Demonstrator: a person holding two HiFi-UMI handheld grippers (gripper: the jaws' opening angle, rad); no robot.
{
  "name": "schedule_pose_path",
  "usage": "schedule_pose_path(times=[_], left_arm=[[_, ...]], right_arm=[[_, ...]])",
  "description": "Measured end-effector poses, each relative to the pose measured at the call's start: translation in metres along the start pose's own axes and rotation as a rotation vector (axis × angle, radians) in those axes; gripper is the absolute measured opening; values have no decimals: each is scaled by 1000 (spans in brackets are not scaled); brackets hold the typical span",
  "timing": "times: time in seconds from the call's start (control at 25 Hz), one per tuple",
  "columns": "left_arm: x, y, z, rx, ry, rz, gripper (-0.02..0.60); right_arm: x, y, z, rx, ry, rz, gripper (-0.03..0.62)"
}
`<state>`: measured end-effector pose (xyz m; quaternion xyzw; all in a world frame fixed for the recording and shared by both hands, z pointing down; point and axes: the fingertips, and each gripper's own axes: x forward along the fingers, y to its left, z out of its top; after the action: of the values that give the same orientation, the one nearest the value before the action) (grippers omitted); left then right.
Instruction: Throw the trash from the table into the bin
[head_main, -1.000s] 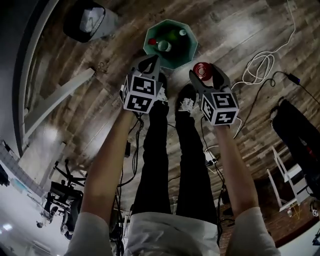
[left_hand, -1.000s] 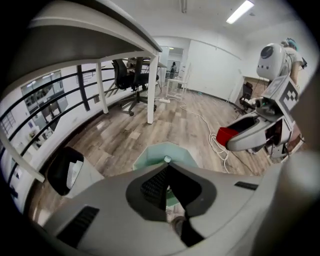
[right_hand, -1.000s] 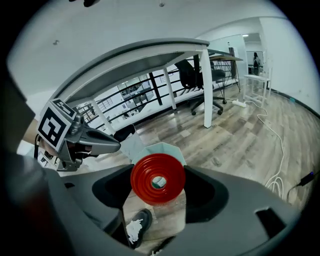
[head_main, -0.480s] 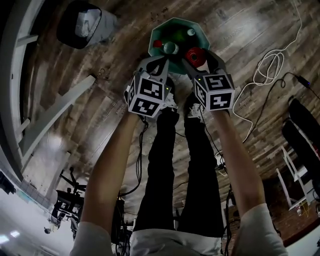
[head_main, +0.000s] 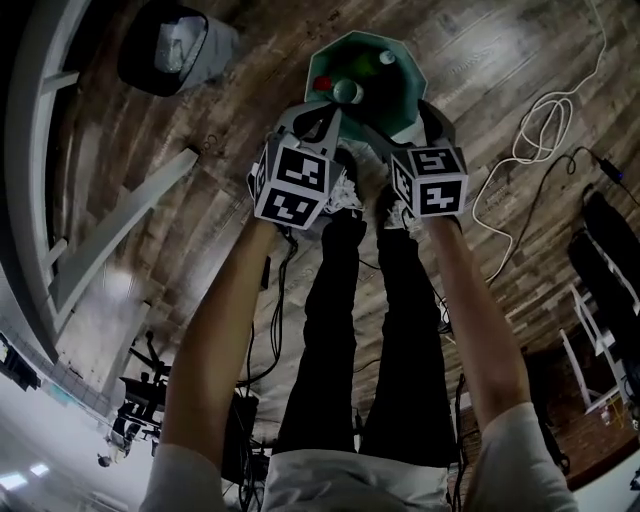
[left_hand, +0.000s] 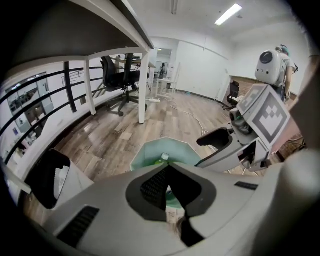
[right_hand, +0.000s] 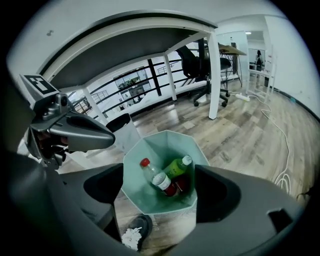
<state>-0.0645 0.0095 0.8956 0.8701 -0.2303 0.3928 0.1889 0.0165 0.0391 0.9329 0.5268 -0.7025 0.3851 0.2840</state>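
Right tongs (right_hand: 159, 192) have just sprung open with nothing left between them. The red can (right_hand: 175, 189) now lies in the bin (right_hand: 131, 172) beside the bottles (right_hand: 152, 175), so that piece looks done. Left tongs (left_hand: 167, 169) are clenched and empty. Both hang just over the rim, with open floor (right_hand: 250, 125) beyond.

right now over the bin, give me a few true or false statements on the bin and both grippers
1. The bin holds a green bottle. True.
2. The right gripper grips a can. False: its jaws have just been opening and stand wide apart with nothing between them.
3. The red-capped bottle lies on the floor. False: it lies in the bin.
4. The left gripper has its jaw tips together. True.
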Motion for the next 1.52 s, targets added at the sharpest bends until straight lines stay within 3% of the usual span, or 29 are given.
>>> schedule_pose_path(times=[0.16, 0.32, 0.52, 0.72, 0.92, 1.08, 1.28, 1.44, 1.52], left_arm=[[-16, -8, 12, -56, 3, 13, 29], [-47, -11, 53, -154, -48, 34, 29], [-115, -28, 99, -148, -62, 74, 29], [-187, -76, 143, -182, -72, 112, 29], [-251, -103, 174, -189, -89, 165, 29], [-276, -146, 175, -138, -27, 171, 29], [-289, -155, 187, -259, -79, 205, 29], [-297, -149, 181, -289, -68, 234, 29], [-299, -151, 175, -299, -59, 237, 29]], right_arm=[[-25, 5, 7, -5, 16, 13, 466], [-72, 5, 35, -19, 16, 16, 466], [-145, 33, 67, -21, 17, 50, 466], [-238, 62, 89, 19, -4, 93, 463], [-309, 102, 118, -65, -34, 142, 456], [-358, 108, 116, -177, -29, 136, 446], [-366, 84, 116, -261, 14, 121, 445], [-370, 66, 120, -232, 9, 103, 441], [-372, 66, 115, -267, -5, 101, 398]])
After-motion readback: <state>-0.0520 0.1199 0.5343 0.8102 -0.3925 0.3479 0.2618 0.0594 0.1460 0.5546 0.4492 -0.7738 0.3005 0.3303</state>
